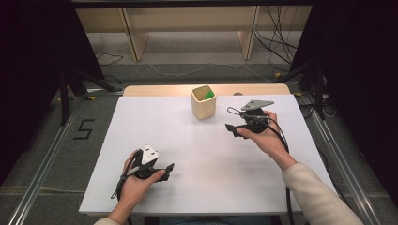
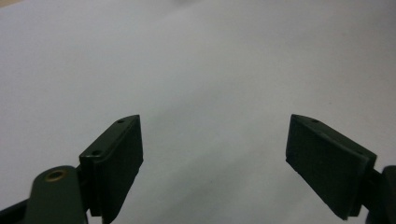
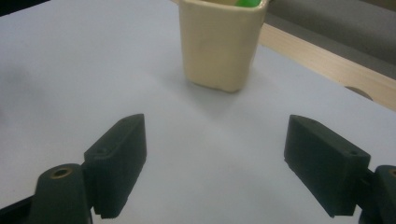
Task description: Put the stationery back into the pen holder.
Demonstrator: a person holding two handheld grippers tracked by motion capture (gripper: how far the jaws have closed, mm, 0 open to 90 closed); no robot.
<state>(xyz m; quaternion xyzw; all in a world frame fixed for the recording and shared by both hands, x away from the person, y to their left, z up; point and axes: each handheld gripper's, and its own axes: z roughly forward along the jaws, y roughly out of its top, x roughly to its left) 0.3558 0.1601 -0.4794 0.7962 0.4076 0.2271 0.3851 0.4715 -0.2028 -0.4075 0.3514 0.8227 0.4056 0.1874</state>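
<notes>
- Table: white sheet covers the top, bare wood strip along the far edge. Sits on a grey floor, with metal rails running along both sides.
- Wooden frame stands on the floor beyond the table, loose cables to its right.
- Floor marking "5" in black tape, left of the table.
- Person's right forearm in a cream sleeve enters from the near right. Left hand enters from the near edge, left of centre.
- Cup: cream, squarish, upright, on the far centre of the sheet. Something green sits inside at its far right side; can't tell what it is.
- Right gripper: held right of centre, just near-right of the cup, not touching it. Jaws spread wide, nothing between them. In the right gripper view the cup is straight ahead past the jaw tips, with the green item at its rim.
- Left gripper: near left part of the sheet, well apart from the cup, pointing right. Jaws spread wide, holding nothing. The left gripper view has bare white sheet between and beyond the jaws.
</notes>
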